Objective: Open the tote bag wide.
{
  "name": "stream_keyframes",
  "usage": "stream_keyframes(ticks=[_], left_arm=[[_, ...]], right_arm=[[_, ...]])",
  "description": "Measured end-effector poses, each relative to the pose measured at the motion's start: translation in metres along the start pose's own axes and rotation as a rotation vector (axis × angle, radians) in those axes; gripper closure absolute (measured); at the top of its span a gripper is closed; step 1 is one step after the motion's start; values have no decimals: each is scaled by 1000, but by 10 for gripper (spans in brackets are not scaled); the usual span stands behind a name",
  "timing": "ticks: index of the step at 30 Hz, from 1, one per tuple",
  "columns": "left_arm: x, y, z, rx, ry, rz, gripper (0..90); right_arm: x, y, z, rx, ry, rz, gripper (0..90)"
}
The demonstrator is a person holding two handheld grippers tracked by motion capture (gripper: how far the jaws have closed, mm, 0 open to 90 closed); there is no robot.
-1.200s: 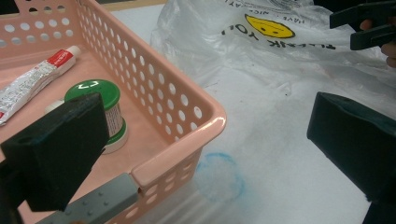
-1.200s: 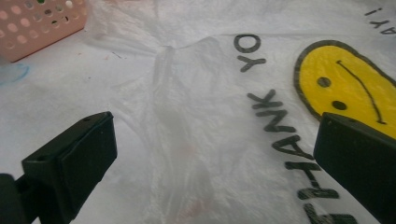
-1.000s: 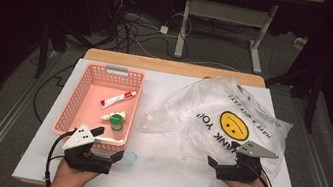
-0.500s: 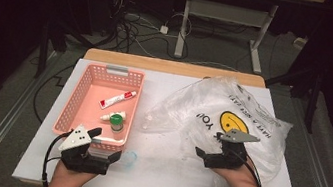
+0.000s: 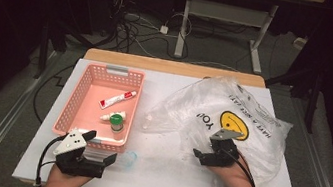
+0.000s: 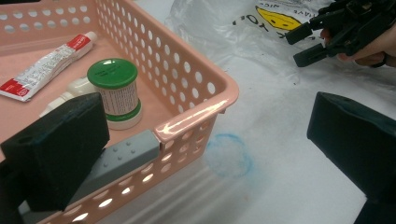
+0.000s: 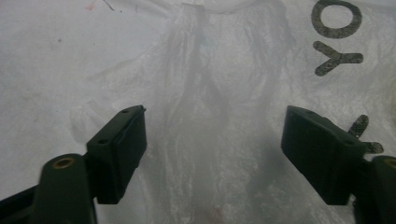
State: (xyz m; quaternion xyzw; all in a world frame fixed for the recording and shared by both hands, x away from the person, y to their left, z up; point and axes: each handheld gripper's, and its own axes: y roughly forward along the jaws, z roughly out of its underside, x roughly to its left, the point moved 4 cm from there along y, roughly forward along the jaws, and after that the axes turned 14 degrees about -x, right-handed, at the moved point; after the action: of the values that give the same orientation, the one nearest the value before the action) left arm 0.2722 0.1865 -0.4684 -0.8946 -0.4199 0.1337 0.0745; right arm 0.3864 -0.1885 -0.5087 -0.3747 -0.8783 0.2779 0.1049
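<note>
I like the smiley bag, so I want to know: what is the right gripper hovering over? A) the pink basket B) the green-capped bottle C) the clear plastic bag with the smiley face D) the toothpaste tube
C: the right gripper sits over the crinkled plastic bag, and its own view shows bag film between its open jaws.

bare white table [image 5: 167, 174] lies between the pink basket [image 5: 84, 91] and the plastic bag [image 5: 241, 118], an open lane broken by a small clear cup [image 5: 130, 157] near the basket's corner. the bag's crumpled film covers the right half; the basket's walls enclose a green-capped bottle [image 5: 118, 122].
</note>
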Motion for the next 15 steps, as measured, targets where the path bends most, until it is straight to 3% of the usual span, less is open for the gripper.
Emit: stream_keyframes(ticks=[11,15], left_arm=[[-1,1,0,-1,-1,4,0],[-2,1,0,-2,-3,5,0]], right_arm=[[-2,-1,3,-24,1,-9,598],[-4,-2,3,-33,23,-22,667]])
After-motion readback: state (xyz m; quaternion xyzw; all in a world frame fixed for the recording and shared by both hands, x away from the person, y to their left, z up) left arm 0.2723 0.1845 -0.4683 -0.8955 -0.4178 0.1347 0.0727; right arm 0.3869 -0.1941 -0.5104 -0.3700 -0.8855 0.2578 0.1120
